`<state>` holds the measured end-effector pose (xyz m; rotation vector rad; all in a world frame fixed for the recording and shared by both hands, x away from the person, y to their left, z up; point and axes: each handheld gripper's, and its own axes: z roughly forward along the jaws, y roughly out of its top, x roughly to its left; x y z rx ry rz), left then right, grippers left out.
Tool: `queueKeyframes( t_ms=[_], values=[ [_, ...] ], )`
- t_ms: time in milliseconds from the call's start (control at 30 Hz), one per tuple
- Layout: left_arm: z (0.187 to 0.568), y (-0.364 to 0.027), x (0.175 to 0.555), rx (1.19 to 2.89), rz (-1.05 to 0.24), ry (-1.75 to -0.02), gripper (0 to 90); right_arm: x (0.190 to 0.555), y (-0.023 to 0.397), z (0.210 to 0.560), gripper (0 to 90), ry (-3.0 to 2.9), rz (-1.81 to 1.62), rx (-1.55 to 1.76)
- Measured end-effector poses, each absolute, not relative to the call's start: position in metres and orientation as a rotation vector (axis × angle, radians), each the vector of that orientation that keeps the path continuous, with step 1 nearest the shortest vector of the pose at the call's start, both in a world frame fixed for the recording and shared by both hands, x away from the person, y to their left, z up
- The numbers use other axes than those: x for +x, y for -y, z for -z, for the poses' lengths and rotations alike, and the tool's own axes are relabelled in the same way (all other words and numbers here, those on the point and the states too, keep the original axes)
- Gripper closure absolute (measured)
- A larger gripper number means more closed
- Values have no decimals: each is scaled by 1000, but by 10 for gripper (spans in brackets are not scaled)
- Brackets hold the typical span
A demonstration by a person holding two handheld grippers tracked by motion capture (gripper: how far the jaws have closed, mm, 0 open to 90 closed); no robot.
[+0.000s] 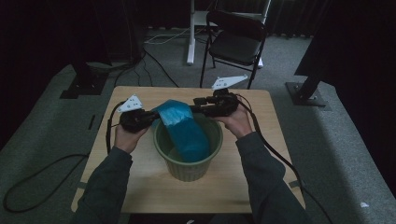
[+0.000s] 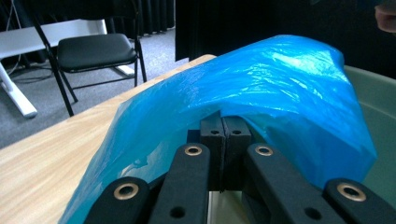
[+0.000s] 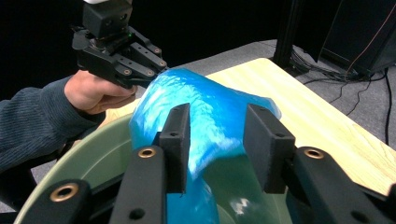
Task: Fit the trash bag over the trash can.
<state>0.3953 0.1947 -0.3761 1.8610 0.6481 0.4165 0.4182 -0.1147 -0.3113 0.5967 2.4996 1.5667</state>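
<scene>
Table: pale wood-grain top. On it I see a round, ribbed green bin, matte. A glossy, crinkled blue bag drapes from the bin's far-left rim down inside. My left gripper sits at that rim, jaws pressed together, pinching the bag's edge. My right gripper hangs over the bin, jaws spread, film between them, pads not pressing.

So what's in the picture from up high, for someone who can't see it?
A person holds a blue plastic bag over a green bin on a small wooden table. The left tongs pinch the bag's edge; the right tongs stand open beside it.
</scene>
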Motion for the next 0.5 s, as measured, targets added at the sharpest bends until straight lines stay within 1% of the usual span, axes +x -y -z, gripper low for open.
queueKeyframes(
  t_ms=[333,500],
  values=[
    [362,-180,393,1895,-438,-593,894,418,96,312,558,-2523,-1544,568],
    [359,-173,392,1903,-437,-574,893,417,89,310,552,-2552,-1525,522]
  ],
)
